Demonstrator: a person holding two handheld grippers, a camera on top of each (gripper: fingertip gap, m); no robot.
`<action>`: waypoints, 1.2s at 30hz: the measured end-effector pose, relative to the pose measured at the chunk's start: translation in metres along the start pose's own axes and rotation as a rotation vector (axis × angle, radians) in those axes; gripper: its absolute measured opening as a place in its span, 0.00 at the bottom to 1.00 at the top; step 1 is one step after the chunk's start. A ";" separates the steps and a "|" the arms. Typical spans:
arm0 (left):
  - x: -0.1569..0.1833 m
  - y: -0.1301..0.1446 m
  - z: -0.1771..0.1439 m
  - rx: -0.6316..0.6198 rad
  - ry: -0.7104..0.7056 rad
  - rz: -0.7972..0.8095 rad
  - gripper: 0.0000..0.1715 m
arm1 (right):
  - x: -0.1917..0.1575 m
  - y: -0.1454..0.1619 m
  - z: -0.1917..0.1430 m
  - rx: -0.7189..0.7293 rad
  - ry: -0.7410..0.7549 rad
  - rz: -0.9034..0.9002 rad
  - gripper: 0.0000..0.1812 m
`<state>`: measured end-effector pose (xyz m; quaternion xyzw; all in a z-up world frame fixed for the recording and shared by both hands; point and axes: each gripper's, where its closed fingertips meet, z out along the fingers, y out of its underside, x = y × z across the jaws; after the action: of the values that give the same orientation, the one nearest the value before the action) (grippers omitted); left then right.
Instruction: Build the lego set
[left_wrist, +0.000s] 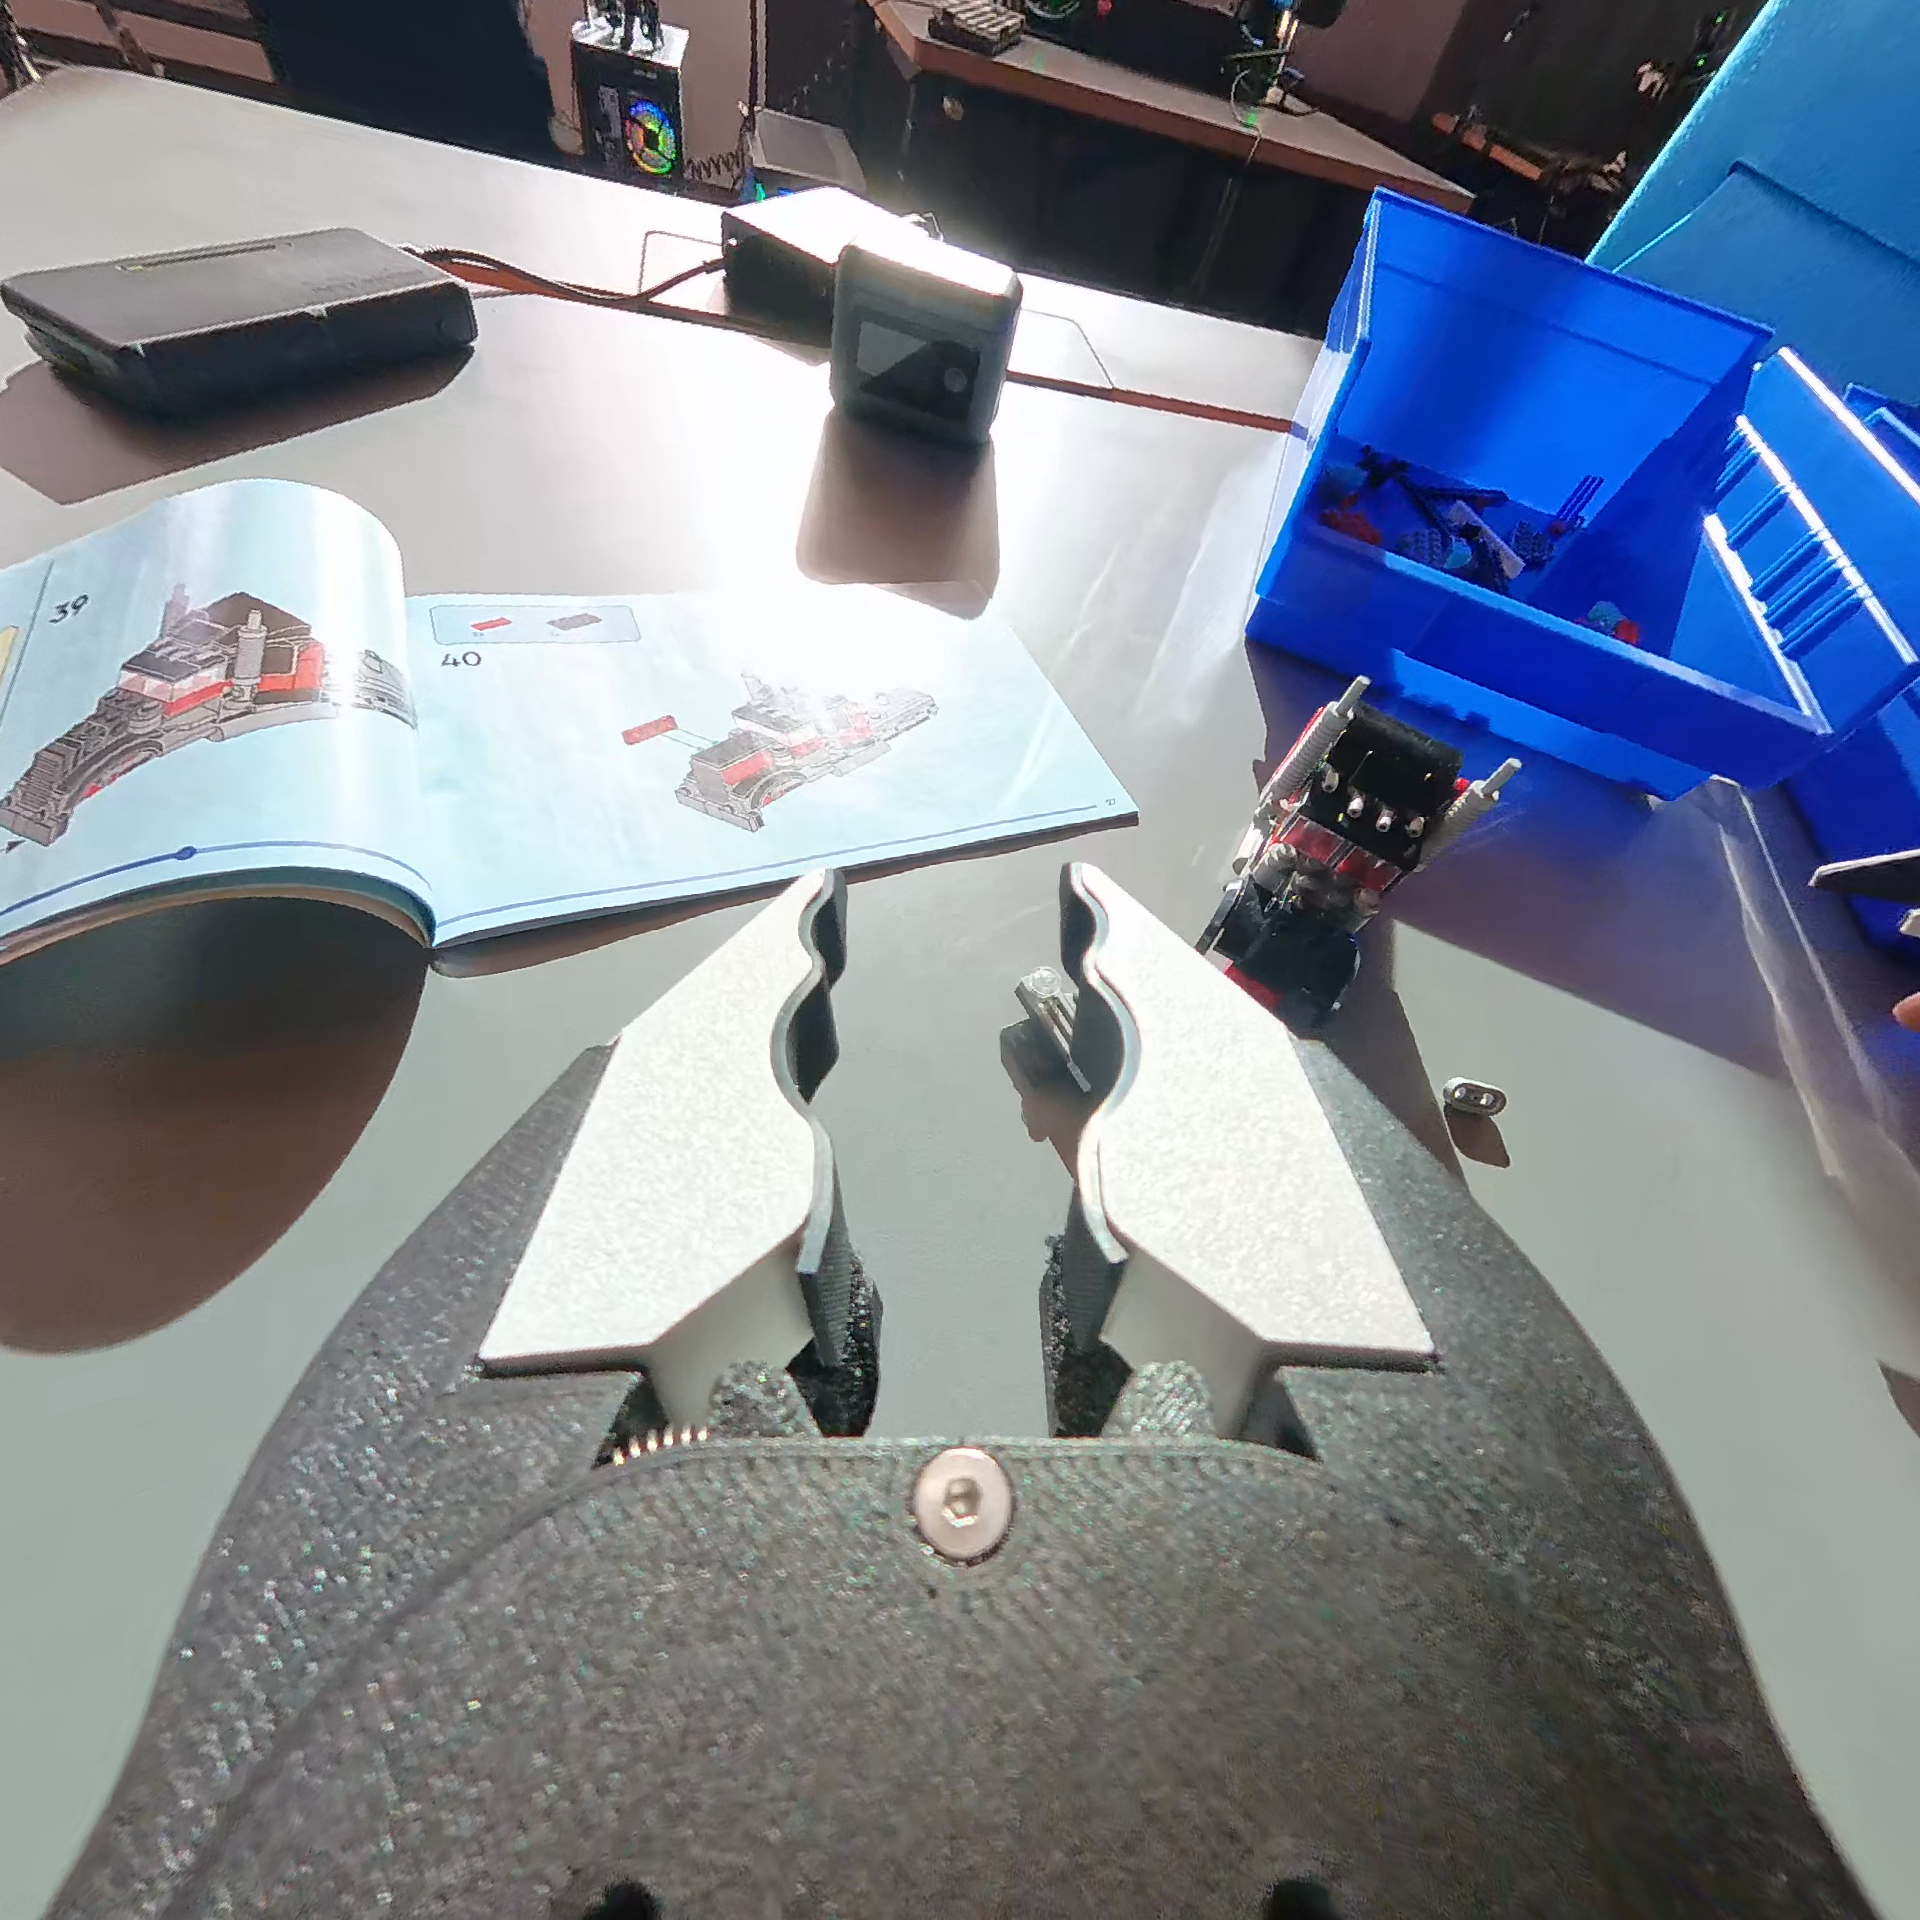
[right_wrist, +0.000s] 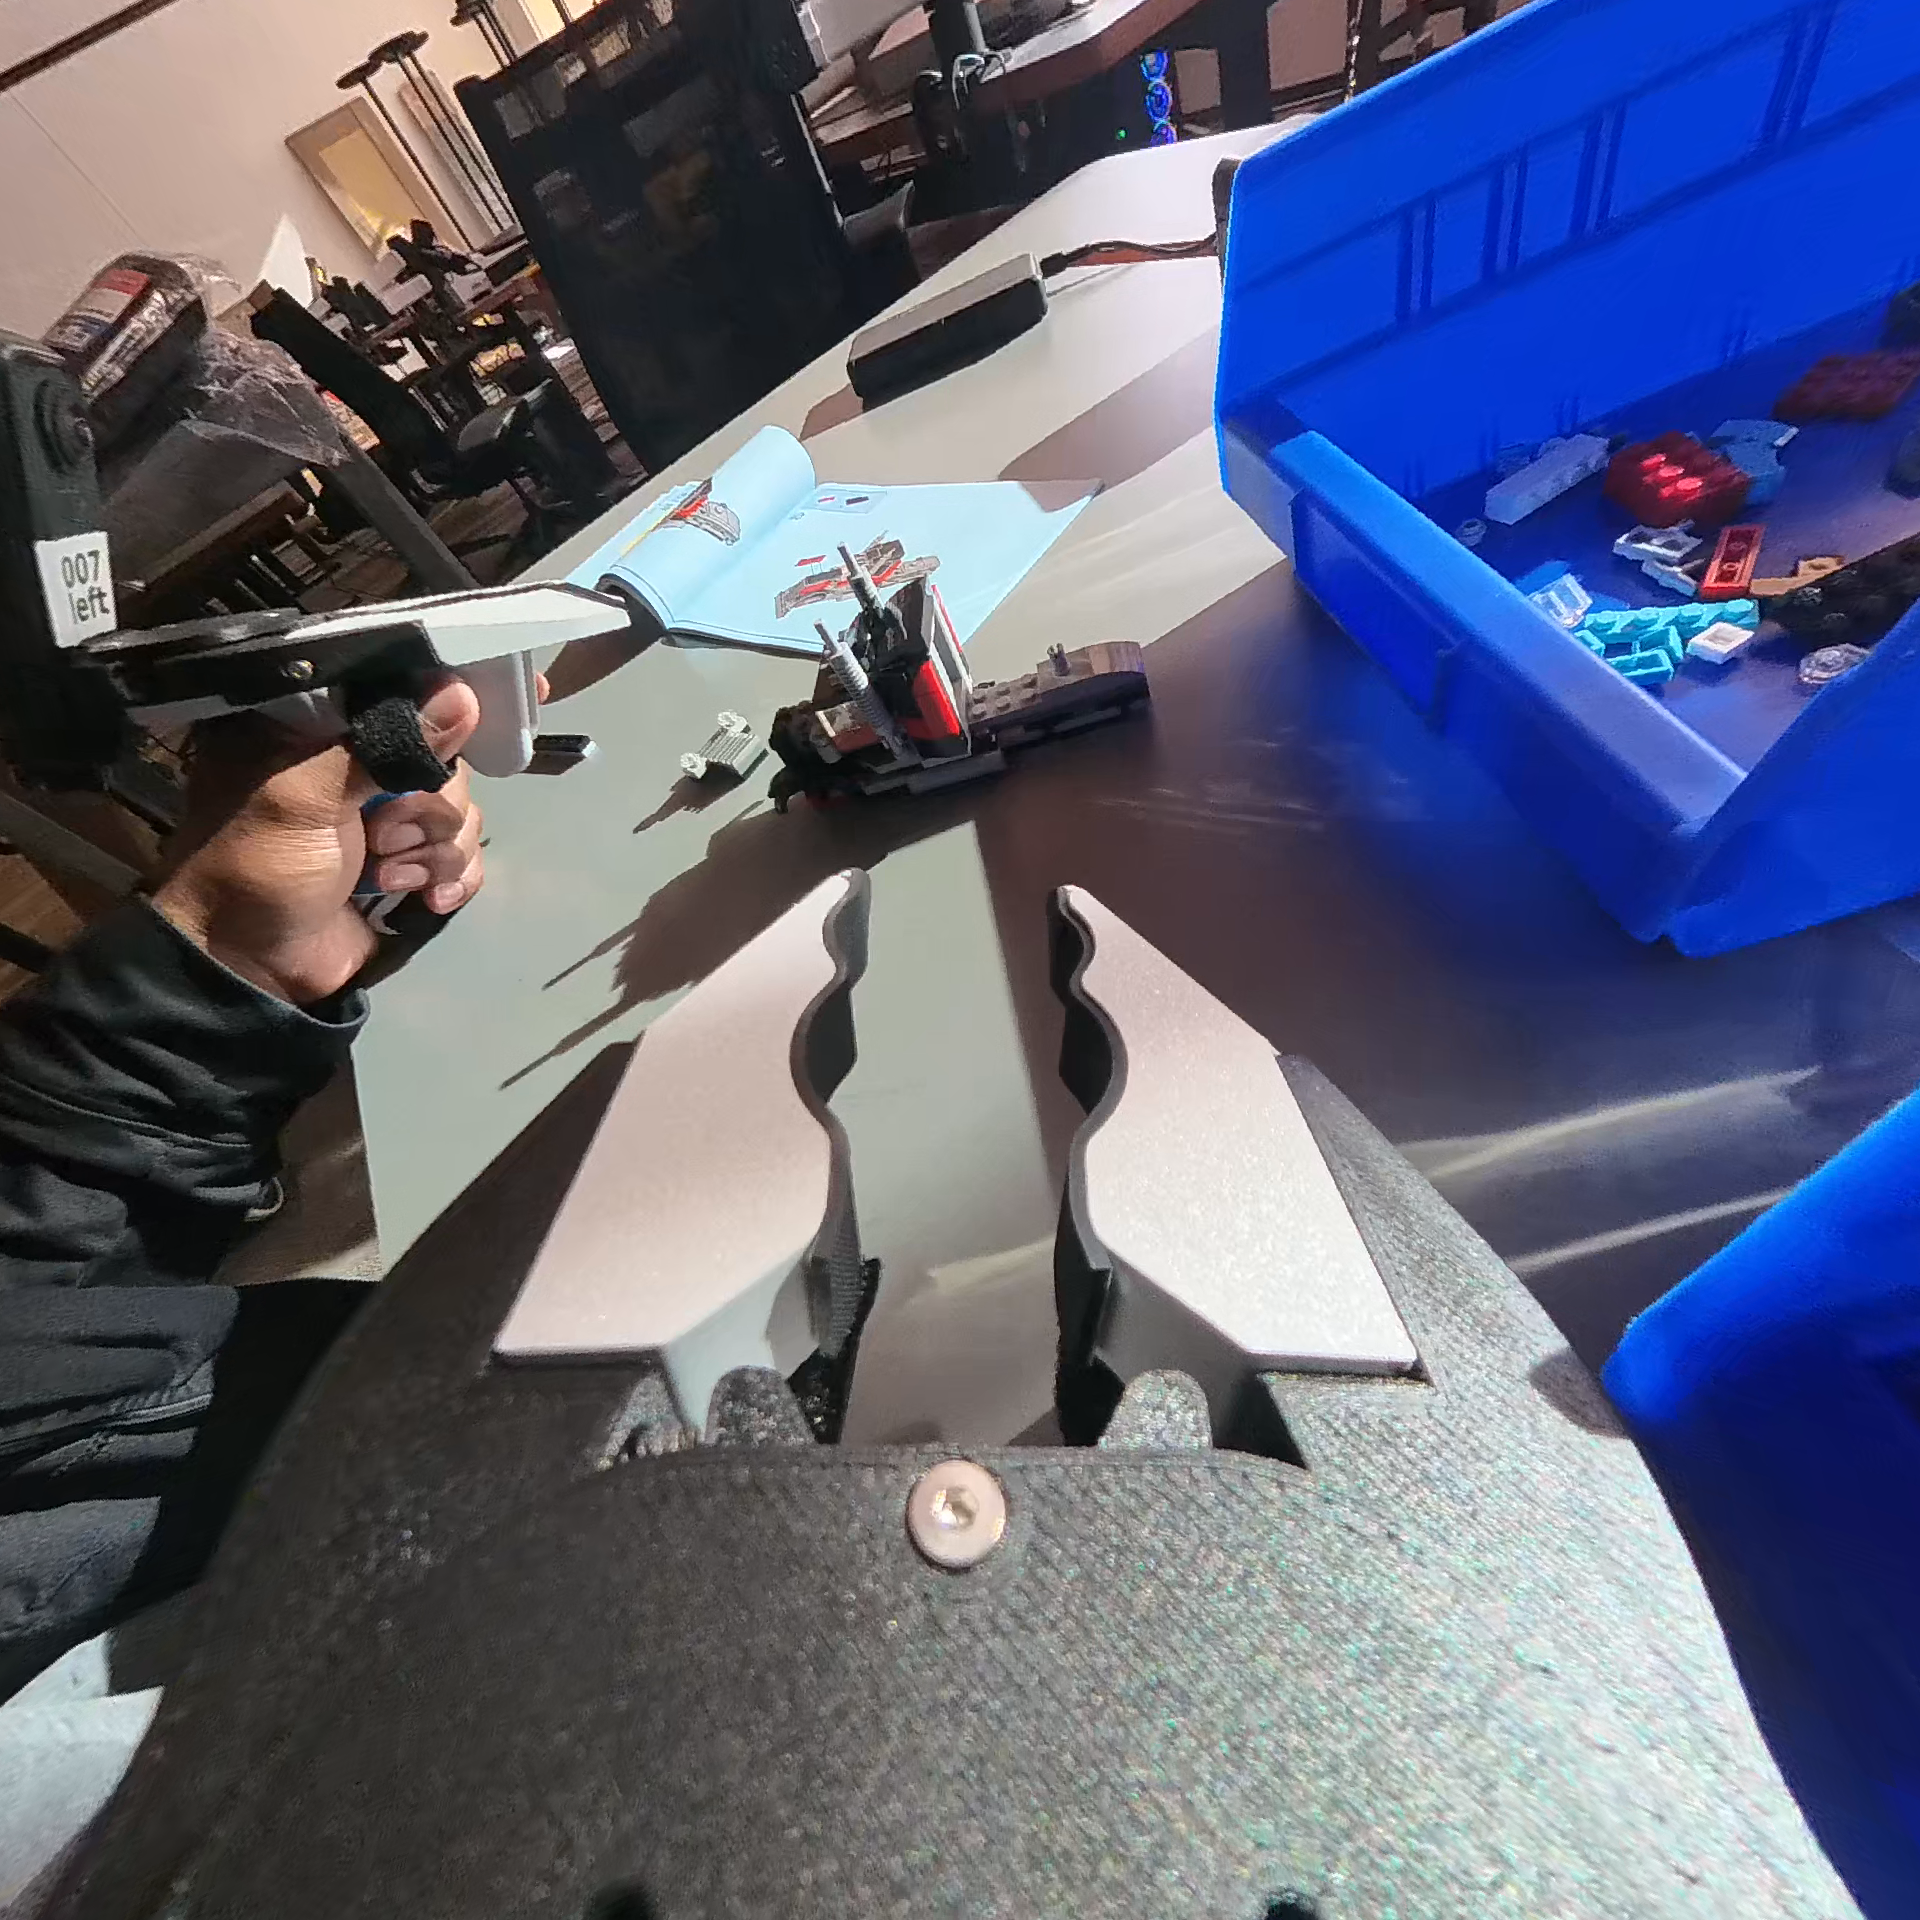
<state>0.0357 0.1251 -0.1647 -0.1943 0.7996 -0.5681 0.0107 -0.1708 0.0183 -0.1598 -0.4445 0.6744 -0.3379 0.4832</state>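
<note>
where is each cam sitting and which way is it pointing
Left wrist view: on the left gripper, low over the table, facing the booklet, truck and blue bin; only its own open fingers show.
Right wrist view: on the right gripper, looking across the table at the truck, with the bin at right; the left gripper, hand and dark sleeve show.
Shared: truck, booklet, bin, table.

silver wavy fingers, black textured body, dark sleeve
</note>
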 end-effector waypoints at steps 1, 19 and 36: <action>0.000 0.000 0.000 0.000 -0.001 0.002 0.24 | 0.000 0.000 0.000 0.003 -0.003 0.003 0.19; 0.002 0.005 0.004 -0.041 -0.009 0.028 0.24 | 0.001 -0.007 -0.007 0.060 -0.055 0.067 0.19; 0.003 0.005 0.004 -0.043 -0.002 0.025 0.24 | 0.002 -0.007 -0.008 0.061 -0.048 0.071 0.19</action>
<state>0.0327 0.1219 -0.1705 -0.1849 0.8140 -0.5505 0.0147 -0.1765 0.0138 -0.1516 -0.4133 0.6673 -0.3303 0.5241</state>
